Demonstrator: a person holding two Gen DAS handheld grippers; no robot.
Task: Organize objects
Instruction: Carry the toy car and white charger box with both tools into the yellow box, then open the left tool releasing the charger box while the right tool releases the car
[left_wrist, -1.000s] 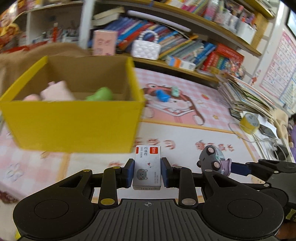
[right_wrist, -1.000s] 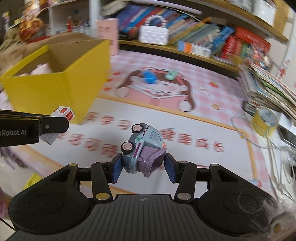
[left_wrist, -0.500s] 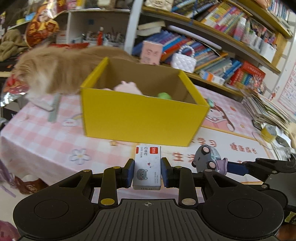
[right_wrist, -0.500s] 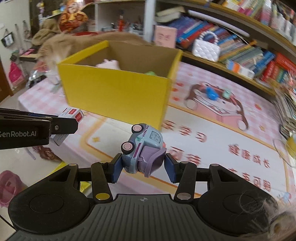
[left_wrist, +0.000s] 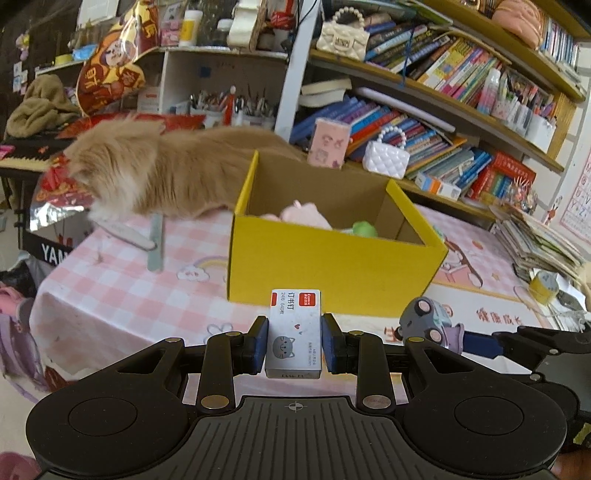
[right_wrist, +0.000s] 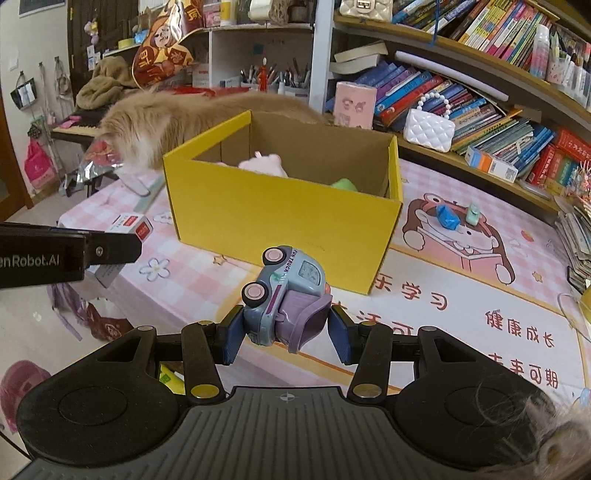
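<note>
My left gripper (left_wrist: 294, 341) is shut on a small white staple box (left_wrist: 294, 334) with a red label and a cat drawing, held near the table's front edge. My right gripper (right_wrist: 285, 332) is shut on a blue and purple toy truck (right_wrist: 290, 295); the truck (left_wrist: 430, 323) also shows at the right of the left wrist view. Beyond both stands an open yellow cardboard box (left_wrist: 332, 258), (right_wrist: 284, 214) with a pink plush (left_wrist: 304, 216) and a green toy (left_wrist: 364, 229) inside. The staple box (right_wrist: 129, 225) shows at the left of the right wrist view.
A long-haired ginger cat (left_wrist: 166, 170) stands on the table behind and left of the yellow box. A blue toy (right_wrist: 447, 216) and a small green toy (right_wrist: 472, 213) lie on the pink mat. Bookshelves (left_wrist: 443, 122) line the back; stacked books (left_wrist: 535, 240) sit at the right edge.
Both grippers have pulled back from the yellow box, which now looks smaller and farther. The cat has come into view behind it. Both grips are unchanged.
</note>
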